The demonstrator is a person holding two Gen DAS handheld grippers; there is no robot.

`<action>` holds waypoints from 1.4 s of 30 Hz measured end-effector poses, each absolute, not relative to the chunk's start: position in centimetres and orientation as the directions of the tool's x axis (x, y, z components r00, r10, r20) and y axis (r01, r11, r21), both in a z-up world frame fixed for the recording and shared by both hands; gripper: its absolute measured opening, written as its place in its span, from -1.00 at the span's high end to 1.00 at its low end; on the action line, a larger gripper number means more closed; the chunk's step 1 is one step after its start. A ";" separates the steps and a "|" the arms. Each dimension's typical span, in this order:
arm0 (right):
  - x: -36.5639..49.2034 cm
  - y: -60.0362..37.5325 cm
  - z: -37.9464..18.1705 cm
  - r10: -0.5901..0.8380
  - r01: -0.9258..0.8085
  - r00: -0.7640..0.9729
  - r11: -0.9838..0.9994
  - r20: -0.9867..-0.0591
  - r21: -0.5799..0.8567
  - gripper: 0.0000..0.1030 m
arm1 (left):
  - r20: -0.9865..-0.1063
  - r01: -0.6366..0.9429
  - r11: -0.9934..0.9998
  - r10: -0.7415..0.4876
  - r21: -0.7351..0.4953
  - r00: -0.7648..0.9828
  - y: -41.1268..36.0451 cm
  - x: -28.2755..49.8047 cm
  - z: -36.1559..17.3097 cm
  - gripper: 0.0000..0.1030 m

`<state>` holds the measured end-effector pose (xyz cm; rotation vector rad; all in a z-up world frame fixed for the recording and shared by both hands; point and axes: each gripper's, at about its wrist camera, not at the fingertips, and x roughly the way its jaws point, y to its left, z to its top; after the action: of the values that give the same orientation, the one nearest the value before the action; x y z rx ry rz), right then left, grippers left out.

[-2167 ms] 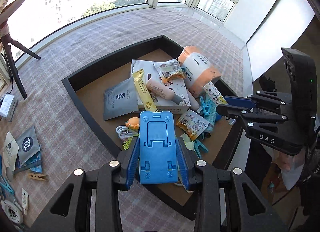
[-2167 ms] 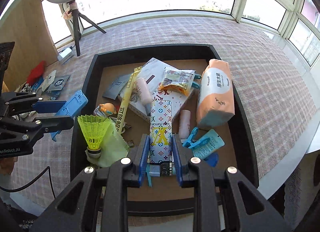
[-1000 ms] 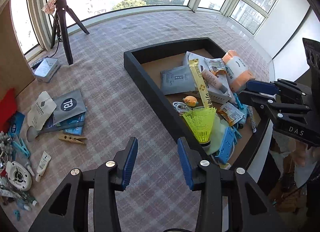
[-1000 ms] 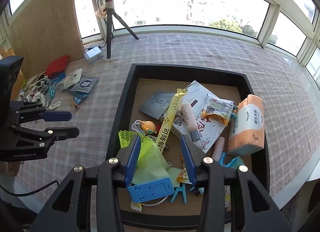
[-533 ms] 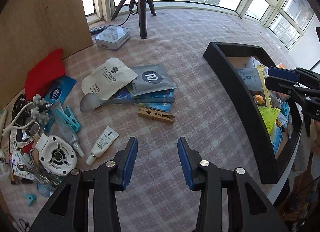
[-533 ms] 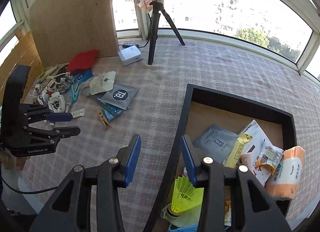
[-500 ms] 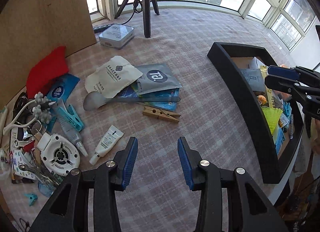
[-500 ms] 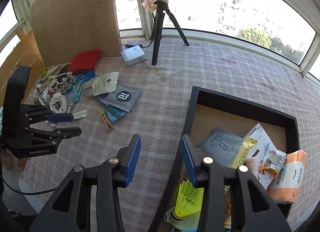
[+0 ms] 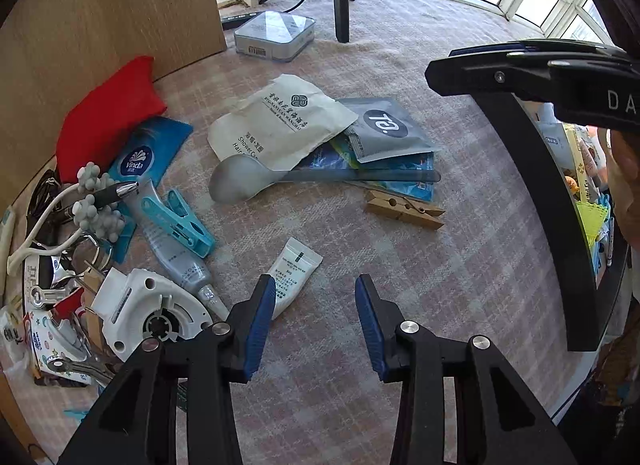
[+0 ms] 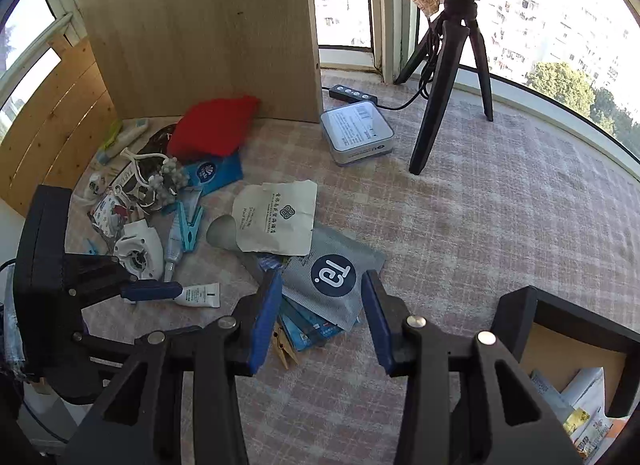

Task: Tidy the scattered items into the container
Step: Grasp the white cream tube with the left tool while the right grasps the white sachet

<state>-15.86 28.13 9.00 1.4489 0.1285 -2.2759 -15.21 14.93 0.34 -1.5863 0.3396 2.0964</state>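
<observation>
Both tongs apart and empty: left tongs above the small white tube, right tongs over the grey sachet on the table. Container well apart to the right. Risk: snagging stacked sachets together, dropping one in transit.

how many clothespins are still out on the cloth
2: a wooden clothespin beside the blue packets, and a blue plastic clothespin lying across the grey tube near the clutter pile. More may be hidden in that pile.
</observation>
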 end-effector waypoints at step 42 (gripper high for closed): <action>-22.7 24.2 3.3 -0.425 0.378 -0.197 -0.864 -0.883 0.332 0.92 | -0.971 -0.653 -0.757 0.166 -0.014 -0.173 15.3 -12.5 -1.2 0.59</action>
<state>-22.66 24.22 3.29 1.5664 -0.0557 -2.0948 -12.55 15.29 -1.24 -1.5563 0.5633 1.9761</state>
